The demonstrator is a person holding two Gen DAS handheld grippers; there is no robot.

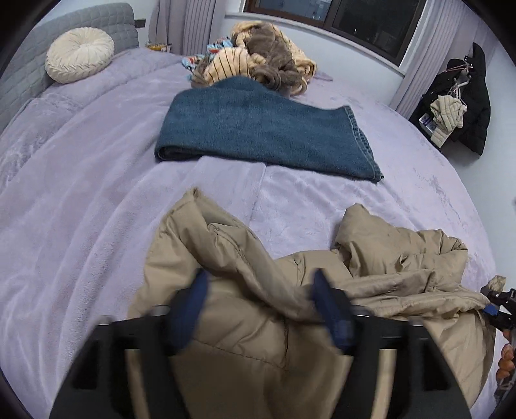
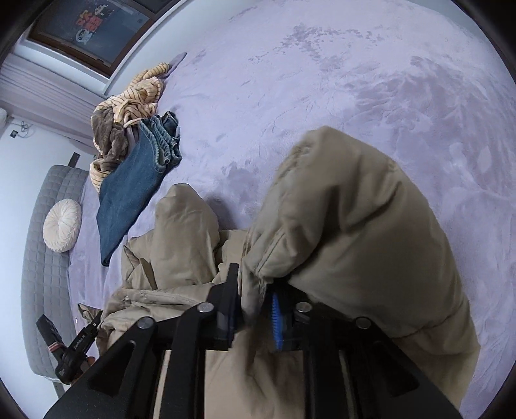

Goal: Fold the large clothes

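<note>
I have both grippers down over the tan puffer jacket [image 1: 290, 290], which lies crumpled on the lavender bed cover [image 1: 80, 209] at the near edge of the bed, the edge closest to me. My left gripper [image 1: 261, 309] stands wide, its blue-padded fingers [image 1: 193, 309] spread well apart over the jacket; the padded fabric shows between them, and the pads do not press on it. In the right wrist view, my right gripper [image 2: 254, 309] is about half open, and a bunched fold of the jacket's edge sits between its fingers [image 2: 276, 322]; the cloth lies against the black left finger, while a little gap shows beside the blue pad on the right one, so I cannot call it a firm grip. A large puffed section of the jacket [image 2: 354, 225] rises up just past that gripper. Farther across the bed, toward its middle, a folded pair of blue jeans [image 1: 258, 129] lies flat, well apart from the jacket. Beyond the jeans, by the far edge under the window [image 1: 338, 22], a heap of clothes [image 1: 264, 54] in striped yellow and brown is piled up, touching the jeans' far end. A round cream cushion [image 1: 79, 58] leans on the grey quilted headboard [image 1: 29, 64] at the bed's far left corner. A dark coat [image 1: 464, 103] hangs off to the right beside the bed.
</note>
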